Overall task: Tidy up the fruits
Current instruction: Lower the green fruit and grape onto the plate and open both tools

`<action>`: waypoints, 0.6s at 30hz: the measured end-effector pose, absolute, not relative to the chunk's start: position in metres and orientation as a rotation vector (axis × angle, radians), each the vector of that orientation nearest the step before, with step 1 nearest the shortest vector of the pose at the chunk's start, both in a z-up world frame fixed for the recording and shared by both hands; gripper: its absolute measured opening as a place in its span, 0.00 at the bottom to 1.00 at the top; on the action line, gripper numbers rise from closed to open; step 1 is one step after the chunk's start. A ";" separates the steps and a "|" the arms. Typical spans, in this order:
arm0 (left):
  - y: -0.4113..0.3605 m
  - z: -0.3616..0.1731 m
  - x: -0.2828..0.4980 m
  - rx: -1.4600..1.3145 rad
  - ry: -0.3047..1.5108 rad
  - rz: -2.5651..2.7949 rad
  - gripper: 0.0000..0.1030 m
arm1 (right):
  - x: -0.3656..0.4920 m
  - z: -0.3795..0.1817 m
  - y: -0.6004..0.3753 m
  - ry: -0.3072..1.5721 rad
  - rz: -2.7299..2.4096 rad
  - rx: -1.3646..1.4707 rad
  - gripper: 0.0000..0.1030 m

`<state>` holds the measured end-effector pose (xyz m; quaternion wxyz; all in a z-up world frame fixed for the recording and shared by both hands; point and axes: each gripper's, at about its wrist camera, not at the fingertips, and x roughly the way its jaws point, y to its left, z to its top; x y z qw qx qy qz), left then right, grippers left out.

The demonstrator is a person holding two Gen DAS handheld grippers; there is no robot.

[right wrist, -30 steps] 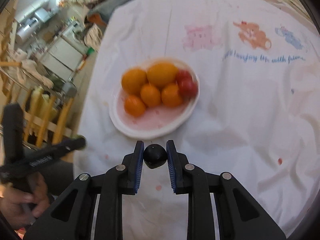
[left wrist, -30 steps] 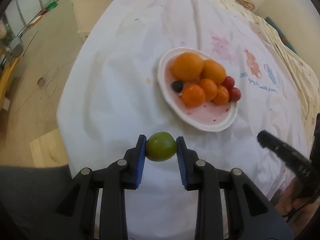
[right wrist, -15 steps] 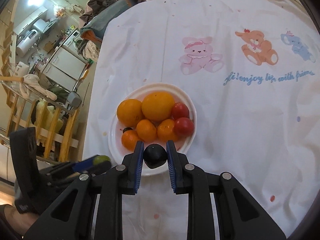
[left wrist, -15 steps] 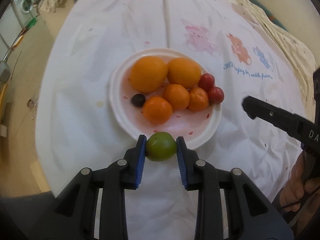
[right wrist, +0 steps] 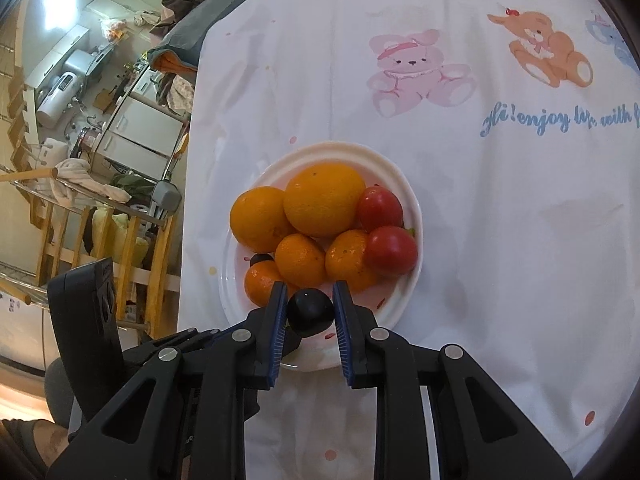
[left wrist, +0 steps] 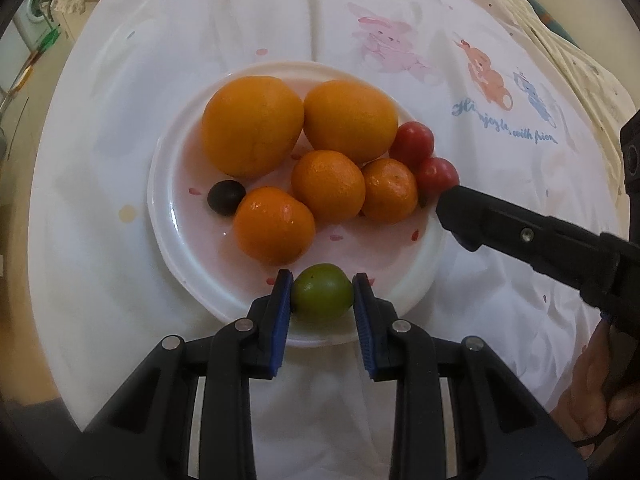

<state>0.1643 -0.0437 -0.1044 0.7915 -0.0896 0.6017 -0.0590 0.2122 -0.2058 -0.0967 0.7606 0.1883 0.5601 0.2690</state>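
A white plate point(left wrist: 168, 184) on the white tablecloth holds two large oranges point(left wrist: 252, 124), three small tangerines point(left wrist: 274, 230), two red tomatoes point(left wrist: 412, 140) and a dark grape point(left wrist: 226, 197). My left gripper point(left wrist: 322, 292) is shut on a green fruit point(left wrist: 322, 292), held over the plate's near rim. My right gripper point(right wrist: 310, 306) is shut on a dark round fruit point(right wrist: 310, 312) over the plate's near edge point(right wrist: 414, 280). Its finger point(left wrist: 480, 216) shows at the plate's right side in the left wrist view.
The tablecloth carries printed bears point(right wrist: 416, 68) and blue lettering point(right wrist: 532, 120). The table's left edge drops to a floor with wooden racks and appliances point(right wrist: 120, 140). The left gripper's body point(right wrist: 88, 308) sits at the lower left of the right wrist view.
Both grippers have moved in toward the plate with their fruits held; the plate now fills more of both views and each fruit hangs over its near rim.
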 end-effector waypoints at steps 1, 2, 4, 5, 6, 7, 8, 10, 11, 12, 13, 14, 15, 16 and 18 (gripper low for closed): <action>-0.044 -0.104 0.165 -0.198 1.296 -0.128 0.25 | 0.213 -0.097 -0.206 1.219 0.585 0.417 0.24; -0.044 -0.104 0.165 -0.205 1.298 -0.128 0.25 | 0.213 -0.097 -0.206 1.219 0.586 0.421 0.24; -0.044 -0.105 0.166 -0.207 1.300 -0.127 0.25 | 0.215 -0.098 -0.206 1.222 0.588 0.431 0.24; -0.045 -0.105 0.166 -0.205 1.300 -0.126 0.25 | 0.215 -0.099 -0.206 1.223 0.590 0.439 0.24; -0.044 -0.105 0.166 -0.203 1.299 -0.125 0.25 | 0.216 -0.099 -0.207 1.223 0.592 0.447 0.24; -0.044 -0.106 0.167 -0.202 1.298 -0.122 0.26 | 0.217 -0.099 -0.207 1.222 0.593 0.454 0.24; -0.044 -0.106 0.167 -0.204 1.299 -0.120 0.26 | 0.217 -0.099 -0.208 1.218 0.589 0.459 0.25; -0.043 -0.107 0.167 -0.213 1.303 -0.124 0.26 | 0.217 -0.097 -0.209 1.205 0.581 0.459 0.27; -0.042 -0.108 0.167 -0.220 1.309 -0.127 0.26 | 0.217 -0.096 -0.209 1.201 0.585 0.460 0.27; -0.041 -0.109 0.168 -0.224 1.310 -0.128 0.27 | 0.217 -0.095 -0.209 1.197 0.588 0.461 0.28; -0.041 -0.109 0.168 -0.223 1.310 -0.130 0.28 | 0.217 -0.094 -0.209 1.197 0.585 0.456 0.34; -0.041 -0.109 0.167 -0.218 1.312 -0.129 0.36 | 0.217 -0.093 -0.209 1.198 0.580 0.454 0.41; -0.041 -0.109 0.168 -0.220 1.312 -0.131 0.51 | 0.217 -0.092 -0.210 1.193 0.581 0.465 0.60; -0.041 -0.108 0.167 -0.229 1.300 -0.137 0.58 | 0.216 -0.091 -0.212 1.183 0.573 0.473 0.66; -0.042 -0.104 0.167 -0.229 1.283 -0.146 0.76 | 0.216 -0.088 -0.214 1.173 0.556 0.461 0.66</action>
